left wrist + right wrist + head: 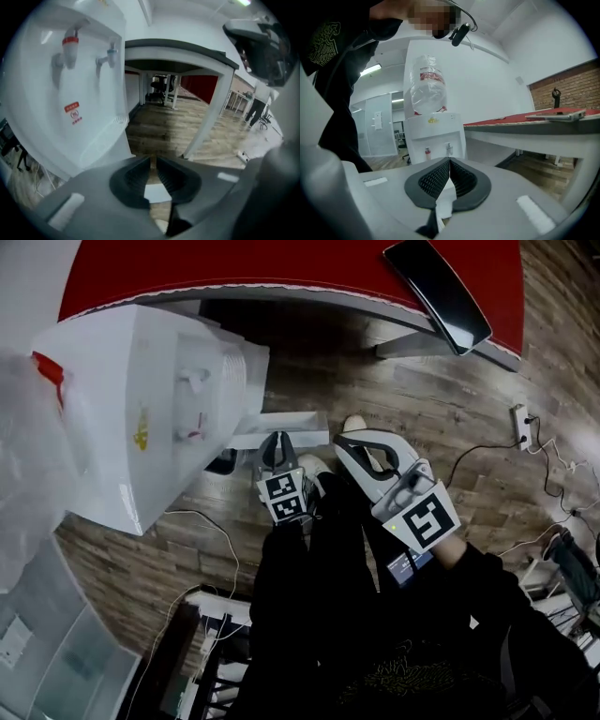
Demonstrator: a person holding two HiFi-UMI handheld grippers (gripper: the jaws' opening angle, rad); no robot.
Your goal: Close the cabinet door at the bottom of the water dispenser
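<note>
The white water dispenser (159, 399) stands at the left under a clear bottle (28, 456); its red and blue taps (70, 47) face me. At its foot a white door panel (286, 420) sticks out over the floor. My left gripper (278, 448) hangs just this side of that panel, jaws shut with only a sliver between the tips and nothing held. To its right, farther from the dispenser, my right gripper (361, 454) is shut and empty. In the right gripper view the dispenser (433, 133) and bottle (427, 89) stand straight ahead, some way off.
A red-topped table (300, 263) with a dark laptop (436, 292) stands behind the dispenser, its white leg (208, 117) to the right. Cables and a power strip (521, 426) lie on the wooden floor at right. A glass partition (47, 652) is at lower left.
</note>
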